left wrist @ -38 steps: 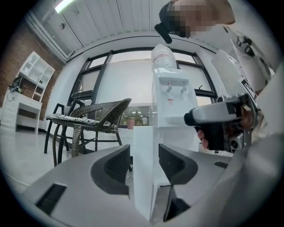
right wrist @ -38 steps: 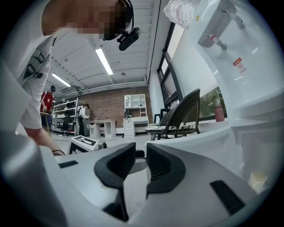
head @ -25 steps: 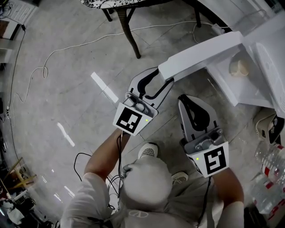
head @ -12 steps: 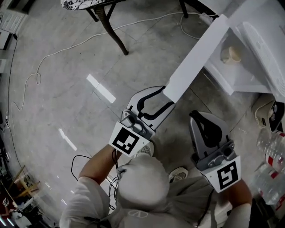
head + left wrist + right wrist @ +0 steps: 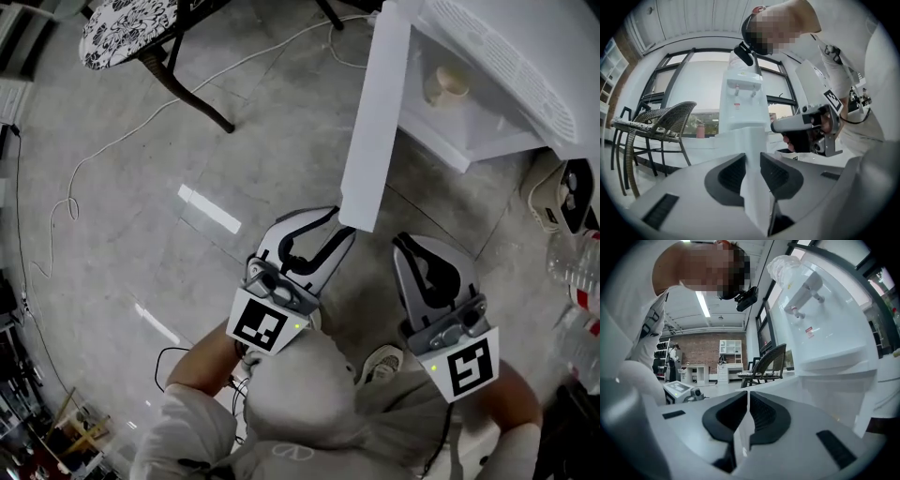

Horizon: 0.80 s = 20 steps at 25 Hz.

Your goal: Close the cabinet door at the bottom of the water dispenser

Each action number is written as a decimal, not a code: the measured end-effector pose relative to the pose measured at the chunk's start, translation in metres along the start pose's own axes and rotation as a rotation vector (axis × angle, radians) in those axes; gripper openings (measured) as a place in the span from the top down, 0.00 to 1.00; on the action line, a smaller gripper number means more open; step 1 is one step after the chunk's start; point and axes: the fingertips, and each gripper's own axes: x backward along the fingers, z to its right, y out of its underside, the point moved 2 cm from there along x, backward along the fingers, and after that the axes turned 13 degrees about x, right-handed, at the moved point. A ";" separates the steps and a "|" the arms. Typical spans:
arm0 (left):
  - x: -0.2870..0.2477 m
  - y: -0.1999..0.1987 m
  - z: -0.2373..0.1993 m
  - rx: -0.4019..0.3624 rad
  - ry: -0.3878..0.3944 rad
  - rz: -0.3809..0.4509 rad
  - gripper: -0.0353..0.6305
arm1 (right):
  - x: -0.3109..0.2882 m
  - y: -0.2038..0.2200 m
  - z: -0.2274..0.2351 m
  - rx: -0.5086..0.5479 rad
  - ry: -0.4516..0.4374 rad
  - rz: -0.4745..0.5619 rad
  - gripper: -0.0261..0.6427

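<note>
The white cabinet door (image 5: pixel 375 122) stands partly open at the foot of the water dispenser (image 5: pixel 506 66). Its free edge runs down to my left gripper (image 5: pixel 328 223). In the left gripper view the door's edge (image 5: pixel 752 140) fills the gap of my left gripper (image 5: pixel 753 161), whose jaws are closing with the pads against it. The dispenser (image 5: pixel 743 101) stands straight ahead there. My right gripper (image 5: pixel 412 246) hovers beside the door's lower end, apart from it. In its own view the right gripper (image 5: pixel 748 401) is shut on nothing. A cup (image 5: pixel 448 84) sits inside the open cabinet.
A round patterned table (image 5: pixel 127 28) and a white cable (image 5: pixel 94 159) lie on the floor at upper left. Water bottles (image 5: pixel 577 309) and a shoe (image 5: pixel 553 197) are at the right edge. A wicker chair (image 5: pixel 661 124) stands left of the dispenser.
The door has swung round towards the cabinet, from lying across the picture to standing nearly upright in it. Both grippers have moved along with it, the left one at its edge.
</note>
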 end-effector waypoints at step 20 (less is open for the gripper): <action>-0.063 0.005 0.063 -0.028 0.203 0.053 0.83 | 0.076 0.043 0.056 0.003 0.263 -0.072 0.92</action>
